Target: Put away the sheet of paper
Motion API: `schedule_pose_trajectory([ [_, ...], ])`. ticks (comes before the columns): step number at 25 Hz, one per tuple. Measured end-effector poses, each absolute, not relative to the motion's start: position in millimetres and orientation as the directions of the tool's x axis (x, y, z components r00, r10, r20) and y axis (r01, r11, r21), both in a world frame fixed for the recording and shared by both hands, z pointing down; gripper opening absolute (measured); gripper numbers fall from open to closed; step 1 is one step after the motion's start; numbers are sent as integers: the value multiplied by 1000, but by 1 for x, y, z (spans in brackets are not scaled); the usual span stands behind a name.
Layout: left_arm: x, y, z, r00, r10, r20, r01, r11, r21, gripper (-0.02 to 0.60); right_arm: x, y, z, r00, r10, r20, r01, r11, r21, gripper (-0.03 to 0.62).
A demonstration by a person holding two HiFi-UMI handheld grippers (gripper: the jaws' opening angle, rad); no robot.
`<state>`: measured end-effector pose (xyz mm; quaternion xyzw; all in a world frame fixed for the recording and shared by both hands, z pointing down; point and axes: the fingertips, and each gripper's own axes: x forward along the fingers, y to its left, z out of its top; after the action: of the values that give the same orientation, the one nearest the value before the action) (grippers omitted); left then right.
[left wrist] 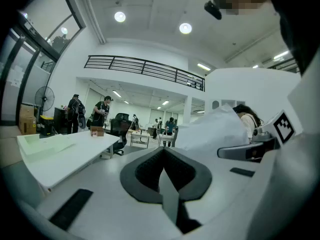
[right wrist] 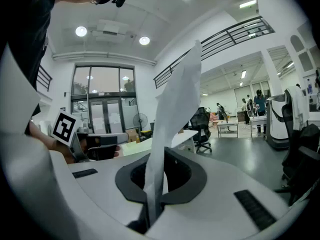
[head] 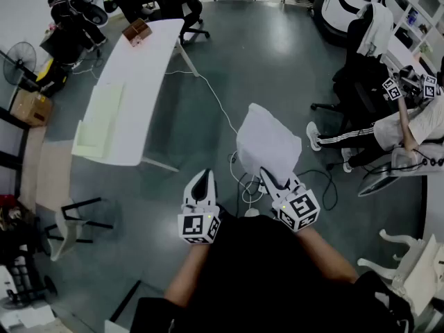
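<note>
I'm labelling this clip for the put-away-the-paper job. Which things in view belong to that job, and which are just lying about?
Job in hand:
- sheet of paper, pinched between the fingers of the right gripper
- left gripper, shut and empty

Lying about:
- white table
- brown box on it
- floor fan
- cable on the floor
- black office chair
- seated person

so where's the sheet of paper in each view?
Head view: sheet of paper, right of centre, rising from the right tongs.
Left gripper view: right of centre, beyond the shut, empty left tongs.
Right gripper view: dead centre, clamped upright in the right tongs.
Shared landmark: long white table.
</note>
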<state>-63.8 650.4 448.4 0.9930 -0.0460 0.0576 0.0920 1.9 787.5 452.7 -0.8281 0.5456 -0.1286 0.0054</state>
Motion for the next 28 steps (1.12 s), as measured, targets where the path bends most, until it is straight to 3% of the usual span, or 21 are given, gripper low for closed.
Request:
schedule_pose_trajectory([
  [6,-56,646,459,988,-77,136,-102,-976,191,3,11,779,451,375,-912,167,-896,-403,-189,-2],
  [15,-27,605,487,982,-14,186,-66,-958,278,3,36,745,467,368,-899,239,-893,-413,-180,-2],
  [28,76,465,503,982,-12,190,-67,-956,284,3,125,627,496,362,-874,325,-876,-438,-202,-2],
])
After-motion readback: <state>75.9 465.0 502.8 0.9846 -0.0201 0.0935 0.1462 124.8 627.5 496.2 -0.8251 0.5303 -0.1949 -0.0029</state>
